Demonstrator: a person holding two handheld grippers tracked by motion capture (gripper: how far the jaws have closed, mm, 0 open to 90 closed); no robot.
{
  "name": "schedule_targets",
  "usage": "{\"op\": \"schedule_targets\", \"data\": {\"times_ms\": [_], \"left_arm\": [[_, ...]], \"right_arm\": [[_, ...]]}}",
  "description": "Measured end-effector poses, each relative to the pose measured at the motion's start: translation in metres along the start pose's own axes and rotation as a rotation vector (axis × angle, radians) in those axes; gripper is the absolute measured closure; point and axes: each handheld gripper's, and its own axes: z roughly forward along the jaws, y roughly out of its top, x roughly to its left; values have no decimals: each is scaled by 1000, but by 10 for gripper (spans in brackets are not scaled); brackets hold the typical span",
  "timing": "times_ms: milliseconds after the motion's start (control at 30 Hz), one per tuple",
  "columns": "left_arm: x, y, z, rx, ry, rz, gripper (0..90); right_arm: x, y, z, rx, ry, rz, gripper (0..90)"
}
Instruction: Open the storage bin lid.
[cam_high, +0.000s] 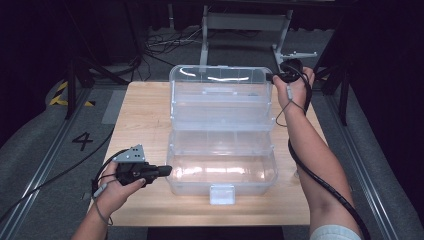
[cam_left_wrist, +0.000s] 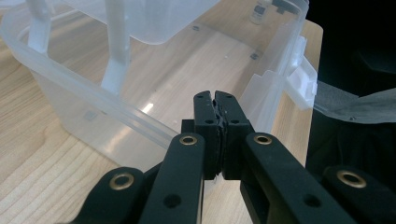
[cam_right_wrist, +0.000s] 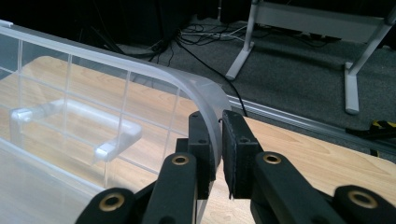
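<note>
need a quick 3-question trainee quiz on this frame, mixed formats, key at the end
1. True or false: the right tool grips the rim of the clear box's open lid.
2. The left tool sits at which part of the clear plastic box? A) its outer left wall B) its front latch C) the lid's handle
3. Fill in: the left tool's jaws are ____.

Key: 1 true; 2 A; 3 shut

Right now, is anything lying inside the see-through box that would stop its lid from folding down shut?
Nothing visible does. The box base looks empty, and the right gripper pinches the lid at its corner.
</note>
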Motion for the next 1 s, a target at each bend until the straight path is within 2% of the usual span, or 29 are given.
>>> {"op": "schedule_targets", "data": {"times_ms": [400,767,1000], "left_arm": [[3,-2,-3,-16,-15,-9,881],[4,-2,-5,-20,-18,-9,880],[5,-4,-6,-28,-24,-21,880]], "right_arm": [[-7,1,27,70,1,14,848],[-16,-2,43,111,37,44,848],[-19,-4,53,137,42,56,848]]}}
